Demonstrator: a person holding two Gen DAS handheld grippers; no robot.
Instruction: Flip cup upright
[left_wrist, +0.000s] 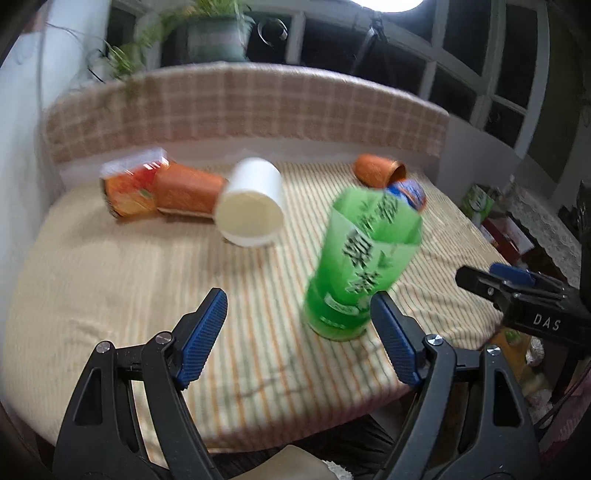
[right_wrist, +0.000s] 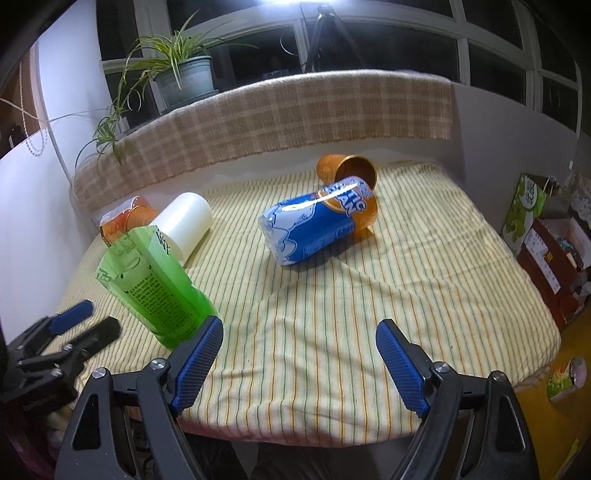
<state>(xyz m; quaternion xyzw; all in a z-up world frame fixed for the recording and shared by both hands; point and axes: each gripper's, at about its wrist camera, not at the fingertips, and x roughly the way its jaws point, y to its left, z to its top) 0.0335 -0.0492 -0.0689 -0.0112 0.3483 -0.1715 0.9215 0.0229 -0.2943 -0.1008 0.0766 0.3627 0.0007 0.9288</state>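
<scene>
A striped cloth covers the counter (right_wrist: 332, 314), backed by a plaid-draped ledge (right_wrist: 295, 114) under dark windows, with a potted plant (right_wrist: 184, 74) at the far left. The near and right counter edges drop off; boxes (right_wrist: 546, 243) crowd the floor to the right. The green cup (right_wrist: 159, 288) stands upright near the front left edge. The white cup (right_wrist: 184, 225) lies on its side behind it, touching an orange cup (left_wrist: 184, 190) in front of a red packet (left_wrist: 129, 188). The blue cup (right_wrist: 314, 225) lies mid-counter, its mouth against an orange-gold cup (right_wrist: 347, 170) on its side. The centre-right cloth is open. The left gripper (left_wrist: 299, 328) has fingers spread, empty, just beside the green cup. The right gripper (right_wrist: 299, 354) has fingers spread, empty, over the front edge.
</scene>
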